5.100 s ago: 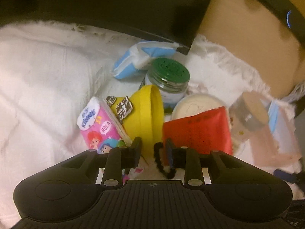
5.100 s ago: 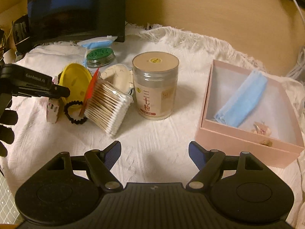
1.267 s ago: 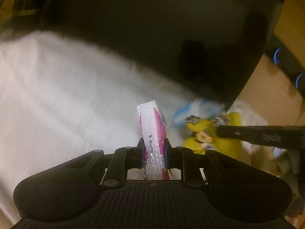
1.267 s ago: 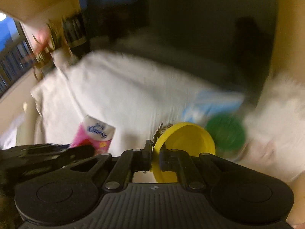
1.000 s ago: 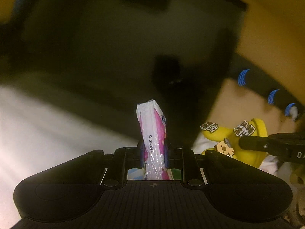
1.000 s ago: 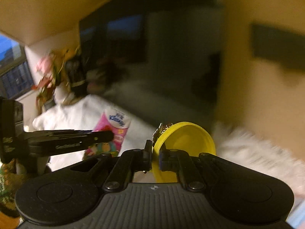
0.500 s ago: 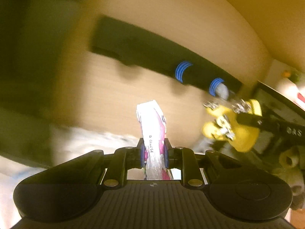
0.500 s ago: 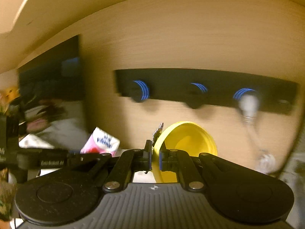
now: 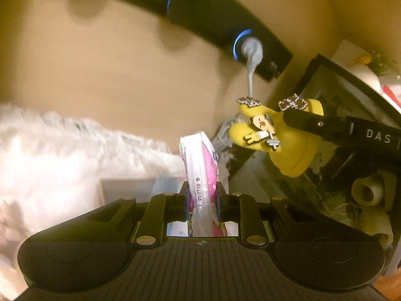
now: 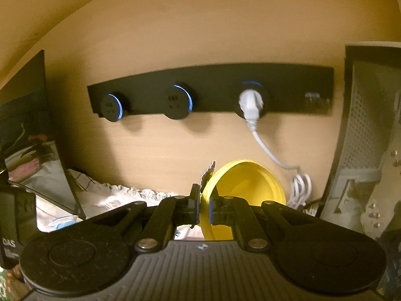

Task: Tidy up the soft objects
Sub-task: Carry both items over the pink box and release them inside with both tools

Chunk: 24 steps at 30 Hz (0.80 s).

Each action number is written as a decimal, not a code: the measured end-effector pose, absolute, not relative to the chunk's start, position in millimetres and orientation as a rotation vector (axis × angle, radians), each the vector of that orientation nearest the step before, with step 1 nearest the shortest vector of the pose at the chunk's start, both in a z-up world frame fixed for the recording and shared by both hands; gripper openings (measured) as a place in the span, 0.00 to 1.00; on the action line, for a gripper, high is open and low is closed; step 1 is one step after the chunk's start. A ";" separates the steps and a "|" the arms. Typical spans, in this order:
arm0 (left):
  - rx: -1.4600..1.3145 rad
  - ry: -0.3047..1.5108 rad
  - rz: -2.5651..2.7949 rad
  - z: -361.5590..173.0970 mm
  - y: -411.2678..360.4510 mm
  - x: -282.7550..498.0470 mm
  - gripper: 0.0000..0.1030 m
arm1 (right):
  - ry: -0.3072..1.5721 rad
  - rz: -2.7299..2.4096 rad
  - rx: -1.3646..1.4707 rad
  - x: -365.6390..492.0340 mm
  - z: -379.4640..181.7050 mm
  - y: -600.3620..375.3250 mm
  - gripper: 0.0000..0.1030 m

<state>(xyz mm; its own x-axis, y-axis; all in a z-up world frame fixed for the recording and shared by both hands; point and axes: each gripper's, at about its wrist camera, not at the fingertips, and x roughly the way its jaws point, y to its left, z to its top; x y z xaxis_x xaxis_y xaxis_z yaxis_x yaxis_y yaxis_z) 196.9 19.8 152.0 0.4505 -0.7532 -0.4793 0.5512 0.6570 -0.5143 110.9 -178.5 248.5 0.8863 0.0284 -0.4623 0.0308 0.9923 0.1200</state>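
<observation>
My left gripper [image 9: 202,202] is shut on a pink and white tissue pack [image 9: 201,165] and holds it upright in the air above the white cloth [image 9: 50,170]. My right gripper [image 10: 205,204] is shut on the rim of a soft yellow cap [image 10: 244,183] with cartoon charms. In the left wrist view the same yellow cap [image 9: 283,148] hangs at the right, pinched by the right gripper's black fingers [image 9: 325,125].
A black socket strip [image 10: 210,97] with blue-lit rings is on the wooden wall, with a white plug and cord [image 10: 250,107]. A dark framed glass box [image 9: 338,115] stands at the right. A fringed white cloth [image 10: 120,195] lies below. A dark screen [image 10: 25,130] stands at the left.
Both grippers have lifted off the table and swung right, carrying the tissue pack and the yellow cap. The view went from the screen and cloth to the wall socket strip.
</observation>
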 end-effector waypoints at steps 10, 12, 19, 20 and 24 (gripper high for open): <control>-0.249 0.809 -0.727 109.9 -9.9 196.8 0.24 | 0.578 -0.018 0.184 114.5 207.8 -191.2 0.07; -0.271 0.778 -0.699 112.9 -2.3 195.4 0.24 | 0.600 -0.018 0.209 114.7 197.0 -192.8 0.07; -0.288 0.733 -0.698 132.2 36.2 177.3 0.24 | 0.732 0.009 0.324 126.9 130.7 -186.5 0.07; -0.289 0.728 -0.697 134.6 43.1 172.1 0.24 | 0.753 -0.004 0.328 128.6 119.3 -185.2 0.07; -0.272 0.692 -0.657 145.8 82.1 150.0 0.24 | 0.813 -0.041 0.345 127.4 78.2 -183.0 0.10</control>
